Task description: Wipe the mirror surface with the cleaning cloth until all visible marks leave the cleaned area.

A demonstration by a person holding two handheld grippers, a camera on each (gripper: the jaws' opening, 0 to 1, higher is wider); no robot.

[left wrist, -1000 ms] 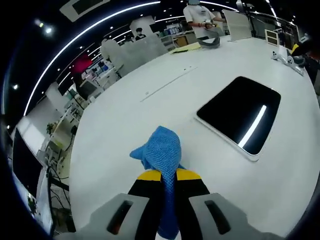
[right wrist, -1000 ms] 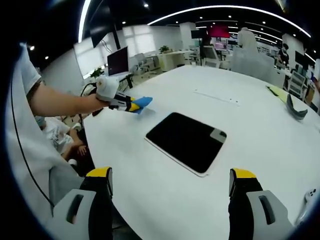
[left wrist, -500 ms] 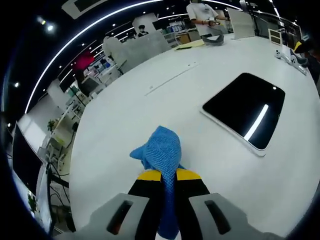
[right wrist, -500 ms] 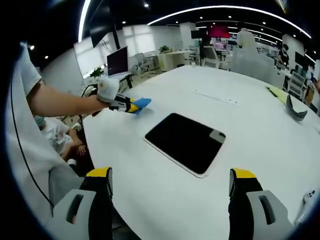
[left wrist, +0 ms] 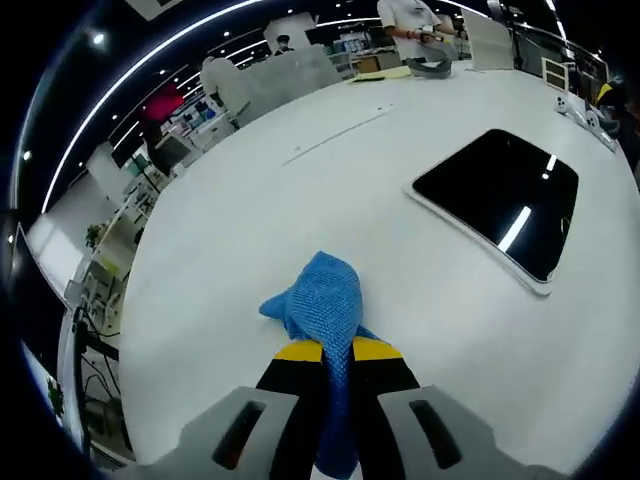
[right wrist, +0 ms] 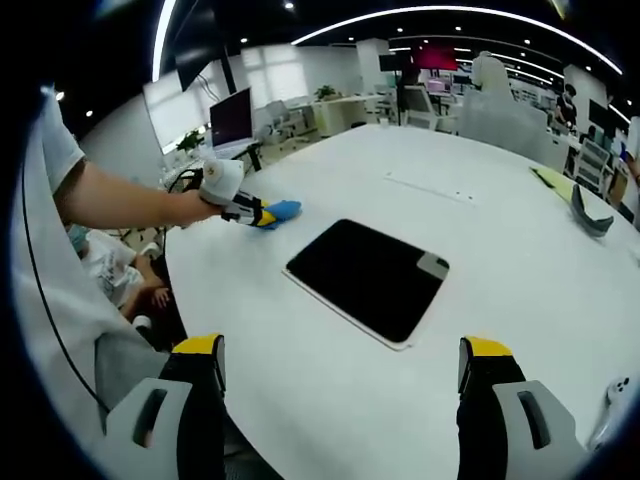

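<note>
Broad white table (left wrist: 250, 200) underneath everything, reaching toward a background of office desks and screens. Flat on it, the mirror (left wrist: 500, 195): a dark rounded rectangle with a pale rim, reflecting ceiling lights, no marks clear enough to make out from here. In the left gripper view, lying ahead and to the right of the left gripper (left wrist: 337, 350), well apart from it, long axis running away on a diagonal; in the right gripper view, sitting (right wrist: 366, 277) centred ahead between the two jaws. Nearer by the look of it to the right gripper (right wrist: 340, 385), but the cloth rides in the left, so a sweep rightward and forward seems the coming move. Left jaws pinched narrow on the blue cleaning cloth (left wrist: 320, 305), bunched and jutting past the tips, hovering off the mirror. Right jaws spread wide, gripping nothing, touching nothing.
</note>
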